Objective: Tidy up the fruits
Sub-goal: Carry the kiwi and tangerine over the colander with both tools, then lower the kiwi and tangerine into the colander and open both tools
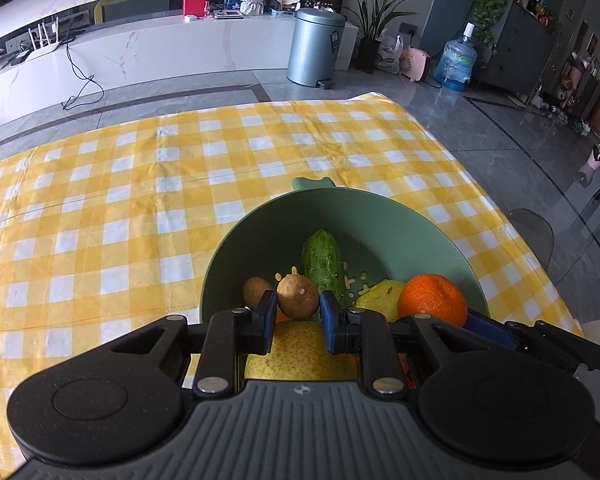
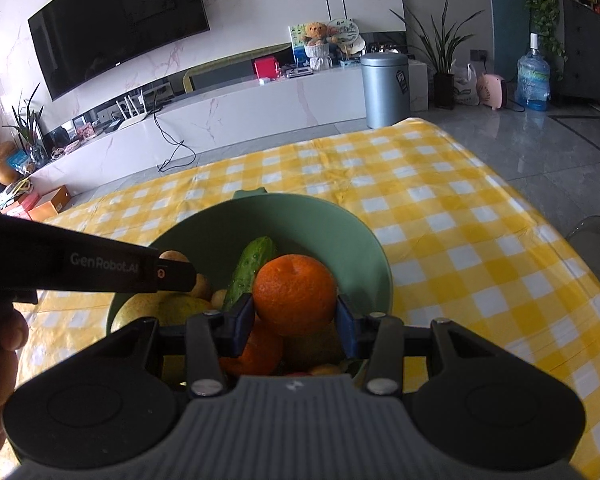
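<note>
A green colander bowl (image 1: 380, 216) (image 2: 300, 216) on the yellow checked tablecloth holds a cucumber (image 1: 322, 260) (image 2: 248, 268), pears (image 1: 380, 296) (image 2: 172, 306), another orange (image 2: 252, 356) and a second small brown fruit (image 1: 256, 290). My left gripper (image 1: 298, 314) is shut on a small brown round fruit (image 1: 298, 294) just above the bowl's near side. My right gripper (image 2: 294, 318) is shut on an orange (image 2: 294, 294) (image 1: 432, 294) over the bowl. The left gripper's body (image 2: 100, 270) crosses the right wrist view at the left.
The tablecloth (image 1: 140, 200) (image 2: 460, 208) stretches left and behind the bowl. The table's right edge drops to a grey floor with a chair (image 1: 534, 232). A metal bin (image 1: 316, 46) and a water bottle (image 1: 456, 58) stand far behind.
</note>
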